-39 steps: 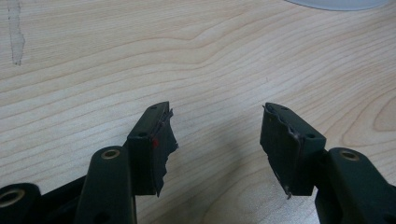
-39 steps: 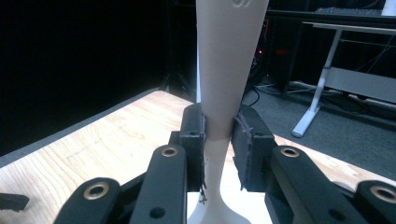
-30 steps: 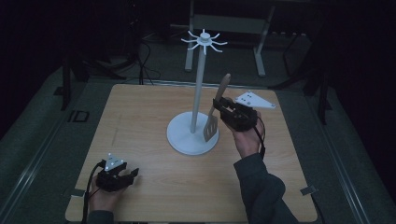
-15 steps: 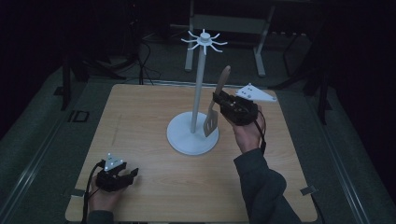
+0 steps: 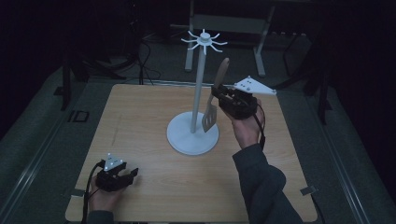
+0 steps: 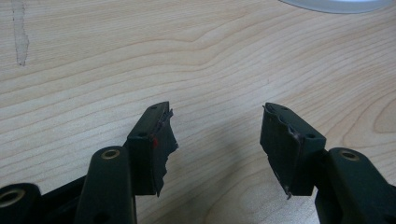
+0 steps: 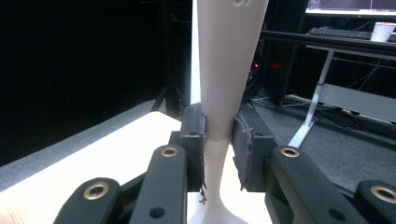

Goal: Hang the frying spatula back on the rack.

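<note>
A white stand [image 5: 198, 88] with a round base [image 5: 192, 137] and a ring of hooks [image 5: 204, 39] at its top rises from the middle of the wooden table [image 5: 140, 121]. My right gripper [image 5: 217, 95] is held in the air just right of the pole, shut on the handle of a beige slotted spatula [image 5: 222, 74] whose blade [image 5: 210, 119] hangs down near the base. In the right gripper view the pads clamp the spatula handle [image 7: 229, 60]. My left gripper [image 5: 133, 173] rests at the table's near left; its jaws stand open around bare wood [image 6: 217, 135].
The stand's base edge [image 6: 336, 4] lies far ahead of the left gripper. A tape mark [image 6: 19, 32] is on the wood. Beyond the table's far edge stand dark desk legs [image 5: 261, 51] and cables, and a paper cup [image 7: 382, 31] sits on a desk.
My right gripper has risen a little with the spatula, the handle tip now closer to the hooks. The left gripper has stayed where it was.
</note>
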{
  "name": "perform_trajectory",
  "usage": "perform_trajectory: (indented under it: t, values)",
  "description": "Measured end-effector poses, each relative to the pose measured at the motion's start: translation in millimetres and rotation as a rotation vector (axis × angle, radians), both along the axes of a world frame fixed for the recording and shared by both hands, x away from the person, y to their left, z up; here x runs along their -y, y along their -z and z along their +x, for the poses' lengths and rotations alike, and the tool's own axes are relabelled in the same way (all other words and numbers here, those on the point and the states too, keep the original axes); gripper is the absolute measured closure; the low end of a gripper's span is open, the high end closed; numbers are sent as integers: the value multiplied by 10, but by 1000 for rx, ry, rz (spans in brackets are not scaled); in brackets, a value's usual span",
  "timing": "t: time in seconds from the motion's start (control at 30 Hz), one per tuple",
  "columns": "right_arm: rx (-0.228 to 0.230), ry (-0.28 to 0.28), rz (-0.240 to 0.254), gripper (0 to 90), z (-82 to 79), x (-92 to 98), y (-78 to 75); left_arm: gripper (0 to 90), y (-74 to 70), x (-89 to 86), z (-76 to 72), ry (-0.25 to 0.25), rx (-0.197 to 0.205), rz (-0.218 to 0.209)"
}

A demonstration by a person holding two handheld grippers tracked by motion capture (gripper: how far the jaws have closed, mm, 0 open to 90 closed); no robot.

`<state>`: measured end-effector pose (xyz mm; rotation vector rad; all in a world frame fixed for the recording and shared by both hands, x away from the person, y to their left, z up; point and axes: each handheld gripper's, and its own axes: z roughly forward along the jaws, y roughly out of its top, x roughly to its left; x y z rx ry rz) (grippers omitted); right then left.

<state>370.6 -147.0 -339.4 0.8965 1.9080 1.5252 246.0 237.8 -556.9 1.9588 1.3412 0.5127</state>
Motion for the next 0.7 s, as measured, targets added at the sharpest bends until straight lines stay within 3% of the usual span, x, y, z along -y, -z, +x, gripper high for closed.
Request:
perform_trajectory:
  t: [0.37, 0.7]
  values:
    - [1, 15, -31, 749, 71, -38, -155, 434, 0, -4, 1, -1, 0, -2]
    - [-22, 21, -57, 748, 148, -72, -173, 434, 0, -2, 0, -2, 0, -1]
